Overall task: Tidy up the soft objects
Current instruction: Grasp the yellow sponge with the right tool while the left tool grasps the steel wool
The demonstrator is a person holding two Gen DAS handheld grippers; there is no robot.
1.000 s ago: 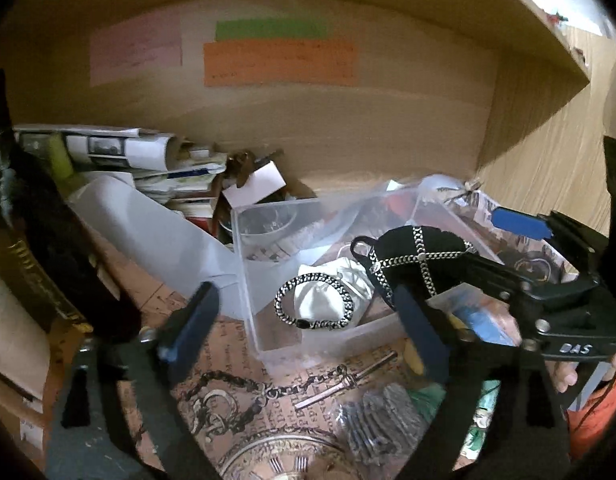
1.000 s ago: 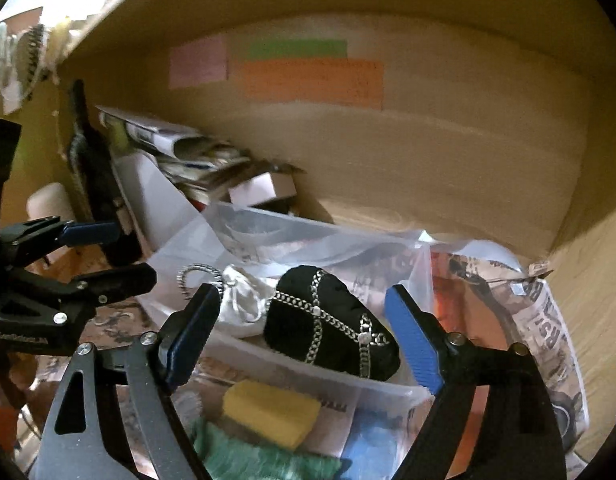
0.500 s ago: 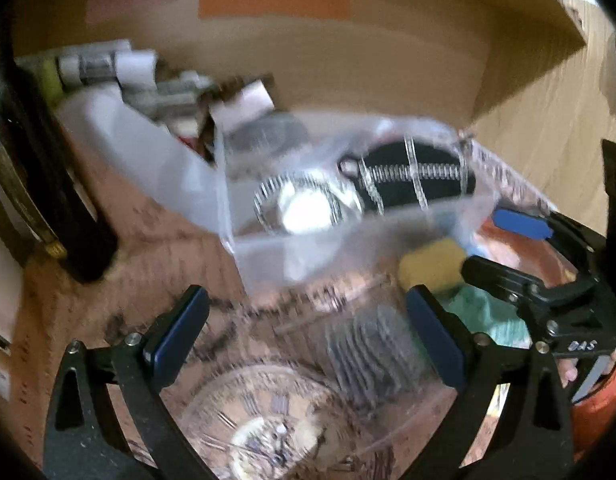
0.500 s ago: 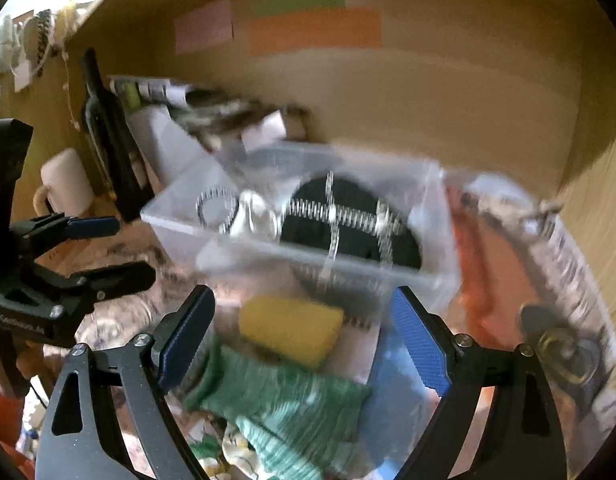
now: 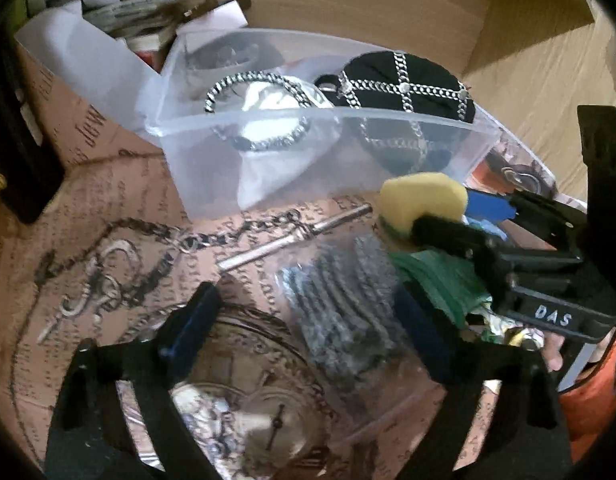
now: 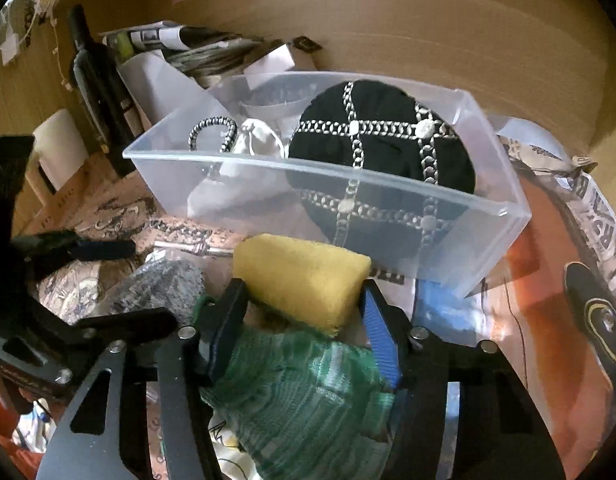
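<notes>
A clear plastic bin (image 6: pixel 488 216) holds a black cap with silver chains (image 6: pixel 380 148), a white pouch (image 6: pixel 256 146) and a black-and-white braided ring (image 6: pixel 212 132). In front of it lies a yellow sponge (image 6: pixel 304 280). My right gripper (image 6: pixel 304 316) has its jaws closed against the sponge's two sides, above a green knit cloth (image 6: pixel 304 396). It also shows in the left wrist view (image 5: pixel 444 220). My left gripper (image 5: pixel 308 332) is open over a grey knit piece in a clear bag (image 5: pixel 340 300).
A dark bottle (image 6: pixel 96 76), a white mug (image 6: pixel 60 152) and stacked papers (image 6: pixel 196 52) stand at the back left. A wooden wall closes the back. A blue item (image 6: pixel 448 312) lies right of the sponge. The mat shows a printed watch and chain (image 5: pixel 268 416).
Both grippers have dropped lower and nearer the table. My right gripper has narrowed from wide open onto the yellow sponge. My left gripper has come over the bagged grey knit.
</notes>
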